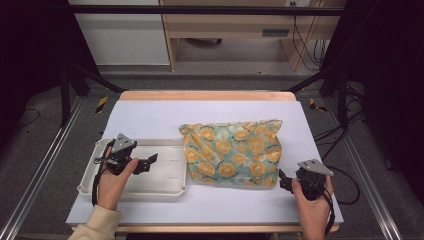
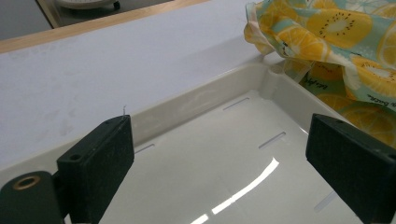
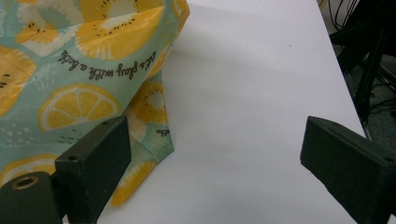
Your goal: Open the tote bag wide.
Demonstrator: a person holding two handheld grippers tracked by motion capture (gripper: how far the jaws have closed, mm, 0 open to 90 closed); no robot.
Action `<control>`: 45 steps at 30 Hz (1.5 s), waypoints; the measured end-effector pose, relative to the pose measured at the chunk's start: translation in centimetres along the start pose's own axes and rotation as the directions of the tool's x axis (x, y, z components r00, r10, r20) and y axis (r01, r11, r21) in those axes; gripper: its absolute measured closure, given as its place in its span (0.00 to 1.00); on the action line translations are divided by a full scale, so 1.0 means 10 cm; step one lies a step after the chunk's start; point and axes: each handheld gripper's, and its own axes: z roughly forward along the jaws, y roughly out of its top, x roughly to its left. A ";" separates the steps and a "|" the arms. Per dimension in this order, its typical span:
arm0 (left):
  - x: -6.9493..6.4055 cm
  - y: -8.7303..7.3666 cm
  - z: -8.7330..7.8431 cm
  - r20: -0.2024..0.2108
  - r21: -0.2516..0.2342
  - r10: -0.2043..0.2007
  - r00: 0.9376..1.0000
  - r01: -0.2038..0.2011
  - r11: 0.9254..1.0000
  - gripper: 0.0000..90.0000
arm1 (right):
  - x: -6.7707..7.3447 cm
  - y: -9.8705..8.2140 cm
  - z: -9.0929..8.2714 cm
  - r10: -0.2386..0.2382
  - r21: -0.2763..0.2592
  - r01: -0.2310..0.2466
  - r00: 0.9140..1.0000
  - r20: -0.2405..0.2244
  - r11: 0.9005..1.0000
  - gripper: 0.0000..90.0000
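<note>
Both grippers wide open, empty: left gripper [image 1: 150, 161] over tray [image 1: 165, 187], right gripper [image 1: 283, 181] beside pouch [image 1: 232, 152]

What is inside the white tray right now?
The tray holds nothing visible; the left hand-held gripper hovers open above it. The fruit-print bag overlaps its right edge, hiding that corner.

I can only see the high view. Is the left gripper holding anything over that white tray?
Observer: No. In the left gripper view, the left gripper has its jaws wide apart, with just bare tray between them.
Operator: Is there writing on the fruity bag?
Observer: Yes. The right gripper view shows small dark cursive writing on the bag.
Operator: Is the right gripper grabbing the bag?
Observer: No. The right gripper is open, with white table cover between its jaws. The bag's corner lies by one jaw, not pinched.
</note>
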 end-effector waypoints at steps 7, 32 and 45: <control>0.00 0.01 -0.01 0.003 -0.003 -0.003 1.000 0.003 1.000 0.09 | 0.02 0.02 -0.03 0.011 -0.017 -0.011 1.000 -0.012 1.000 0.10; -0.03 0.00 0.02 0.011 0.015 0.009 1.000 -0.010 1.000 0.09 | 0.13 0.12 -0.14 -0.020 -0.070 0.015 0.998 -0.067 0.997 0.39; -0.02 0.00 0.03 0.007 0.023 0.017 1.000 -0.017 1.000 0.09 | 0.31 0.45 -0.25 -0.071 -0.143 0.053 0.989 -0.126 0.988 0.38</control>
